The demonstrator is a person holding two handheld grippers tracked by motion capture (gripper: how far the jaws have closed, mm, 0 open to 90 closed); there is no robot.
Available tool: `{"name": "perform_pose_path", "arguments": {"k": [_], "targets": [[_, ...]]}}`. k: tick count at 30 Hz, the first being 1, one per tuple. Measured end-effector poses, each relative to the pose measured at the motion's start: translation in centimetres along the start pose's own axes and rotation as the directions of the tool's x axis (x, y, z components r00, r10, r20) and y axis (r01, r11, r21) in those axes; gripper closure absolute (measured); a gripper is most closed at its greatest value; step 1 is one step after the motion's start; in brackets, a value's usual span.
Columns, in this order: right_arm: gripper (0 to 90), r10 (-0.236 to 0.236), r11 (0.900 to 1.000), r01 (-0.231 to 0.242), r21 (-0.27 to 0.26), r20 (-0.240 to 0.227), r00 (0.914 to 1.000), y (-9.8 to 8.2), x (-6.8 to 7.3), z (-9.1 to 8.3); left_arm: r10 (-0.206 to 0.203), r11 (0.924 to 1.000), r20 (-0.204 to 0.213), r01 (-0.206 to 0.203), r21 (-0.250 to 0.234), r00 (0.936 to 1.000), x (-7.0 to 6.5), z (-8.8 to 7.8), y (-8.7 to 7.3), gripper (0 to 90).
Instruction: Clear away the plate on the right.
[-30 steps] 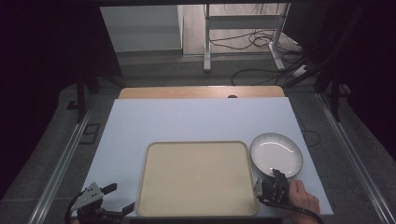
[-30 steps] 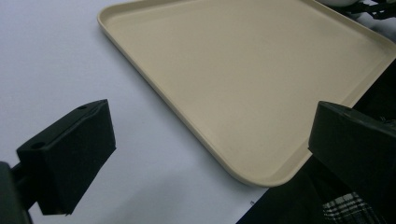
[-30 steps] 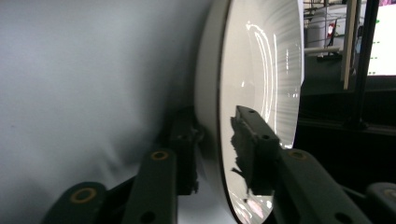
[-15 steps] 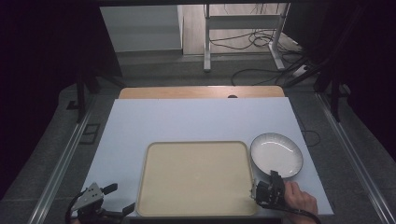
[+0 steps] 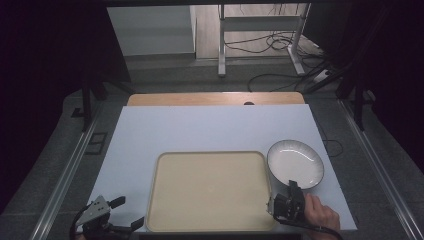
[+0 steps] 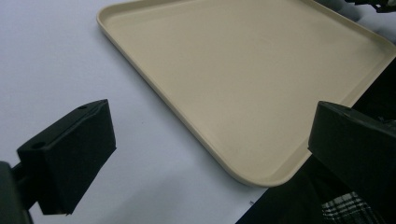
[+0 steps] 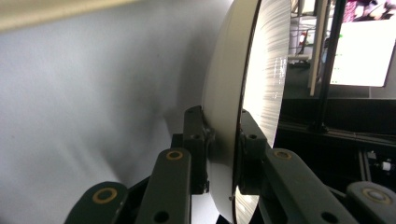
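A white ribbed plate (image 5: pixel 295 162) sits at the right of the white table, right beside an empty beige tray (image 5: pixel 210 192). My right gripper (image 5: pixel 291 187) is shut on the plate's near rim, held by a hand (image 5: pixel 320 215). In the right gripper view the plate (image 7: pixel 261 84) runs edge-on between the closed jaws of the right gripper (image 7: pixel 223 140). My left gripper (image 5: pixel 127 212) stands open at the table's front left, just off the tray's corner. In the left gripper view the tray (image 6: pixel 252 79) lies ahead of the left gripper (image 6: pixel 212 140), whose wide-apart jaws hold nothing.
A white mat (image 5: pixel 215 130) covers the table, with a strip of wood (image 5: pixel 215 98) at its far edge. Cables (image 5: pixel 270 47) and a metal stand (image 5: pixel 260 30) lie on the floor beyond. Dark rails (image 5: pixel 65 170) run along both sides.
My right gripper has shifted slightly left and toward the front edge, still clamped on the plate's rim. The left gripper has not moved.
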State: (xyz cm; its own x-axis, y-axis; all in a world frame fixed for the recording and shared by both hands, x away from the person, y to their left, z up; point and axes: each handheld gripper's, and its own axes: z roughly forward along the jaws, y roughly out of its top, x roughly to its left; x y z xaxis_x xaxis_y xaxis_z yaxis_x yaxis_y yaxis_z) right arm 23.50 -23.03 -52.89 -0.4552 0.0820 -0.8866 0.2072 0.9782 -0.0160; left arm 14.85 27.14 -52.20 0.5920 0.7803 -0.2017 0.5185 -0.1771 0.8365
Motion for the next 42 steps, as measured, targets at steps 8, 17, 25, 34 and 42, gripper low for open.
{"name": "perform_pose_path", "arguments": {"k": [8,17,25,34,42], "targets": [[77.5,0.001,0.999,0.000,-0.036,0.027,0.9996,0.9,-0.1,-0.8,-0.010,0.9999,-0.001,0.010,-0.007,0.9999,0.1,-0.1,0.0,0.3],[76.9,-0.033,0.997,0.035,-0.068,0.043,0.9985,2.1,0.1,-1.7,-0.013,0.9999,-0.001,0.013,-0.006,0.9999,0.1,0.0,0.0,0.3],[76.3,-0.056,0.992,0.062,-0.112,0.053,0.9970,3.5,0.5,-2.5,-0.014,0.9999,-0.002,0.014,-0.005,0.9999,0.1,0.0,0.0,0.3],[76.1,-0.074,0.979,0.076,-0.191,0.018,0.9971,4.7,0.7,-2.8,-0.016,0.9999,-0.003,0.016,-0.004,0.9999,0.1,0.0,0.0,0.4],[76.1,-0.096,0.971,0.099,-0.219,0.023,0.9951,6.1,1.1,-3.3,-0.014,0.9999,-0.004,0.014,-0.002,0.9999,0.1,0.0,0.0,0.3]]}}
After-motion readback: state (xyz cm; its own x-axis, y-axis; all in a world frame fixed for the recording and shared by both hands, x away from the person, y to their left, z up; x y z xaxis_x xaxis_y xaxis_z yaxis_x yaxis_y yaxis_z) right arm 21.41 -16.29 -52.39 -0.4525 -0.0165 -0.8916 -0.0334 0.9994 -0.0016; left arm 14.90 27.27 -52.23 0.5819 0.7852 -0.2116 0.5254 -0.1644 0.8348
